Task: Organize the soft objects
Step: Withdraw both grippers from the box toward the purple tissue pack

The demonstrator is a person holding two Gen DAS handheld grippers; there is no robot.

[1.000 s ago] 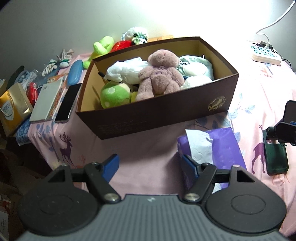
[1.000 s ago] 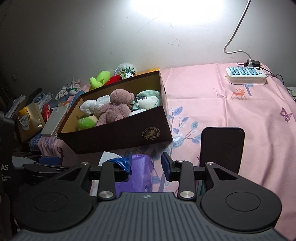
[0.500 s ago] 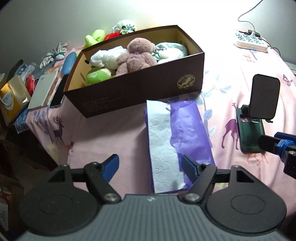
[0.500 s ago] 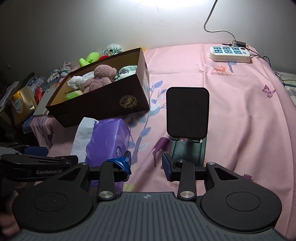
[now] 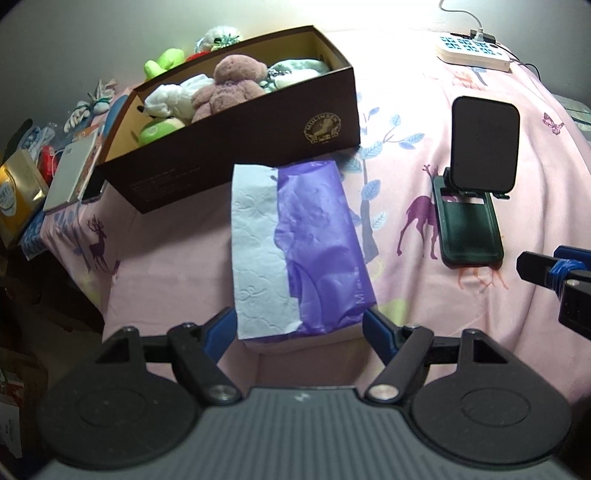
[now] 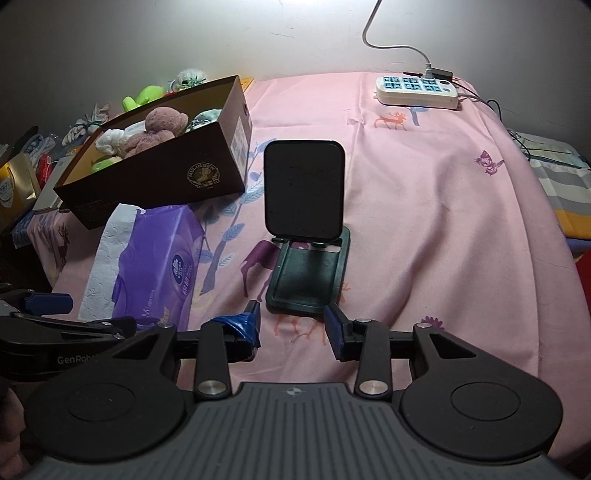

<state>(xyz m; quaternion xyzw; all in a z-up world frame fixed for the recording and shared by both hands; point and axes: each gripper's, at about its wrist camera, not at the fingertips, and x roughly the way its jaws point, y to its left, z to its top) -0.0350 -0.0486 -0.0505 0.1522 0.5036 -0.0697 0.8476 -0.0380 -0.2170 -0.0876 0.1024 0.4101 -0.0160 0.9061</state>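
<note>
A brown cardboard box (image 5: 236,122) (image 6: 207,173) on the pink cloth holds a mauve teddy bear (image 5: 229,86) (image 6: 155,129), a white soft toy (image 5: 166,99), a green plush (image 5: 157,131) and a pale plush (image 5: 295,70). A purple tissue pack (image 5: 317,243) (image 6: 159,254) with white tissue showing lies in front of the box. My left gripper (image 5: 299,328) is open and empty, just short of the pack's near end. My right gripper (image 6: 293,325) is open and empty, near the base of a phone stand (image 6: 306,229).
The dark phone stand (image 5: 476,192) stands right of the pack. A white power strip (image 6: 417,90) lies at the back right. A green toy (image 5: 164,61) and fluffy toy (image 5: 218,35) sit behind the box. A notebook (image 5: 70,170), gold bag (image 5: 18,192) and clutter crowd the left edge.
Both grippers have pulled back and risen away from the box. The whole tissue pack and the phone stand now show in front of them. Both stayed open.
</note>
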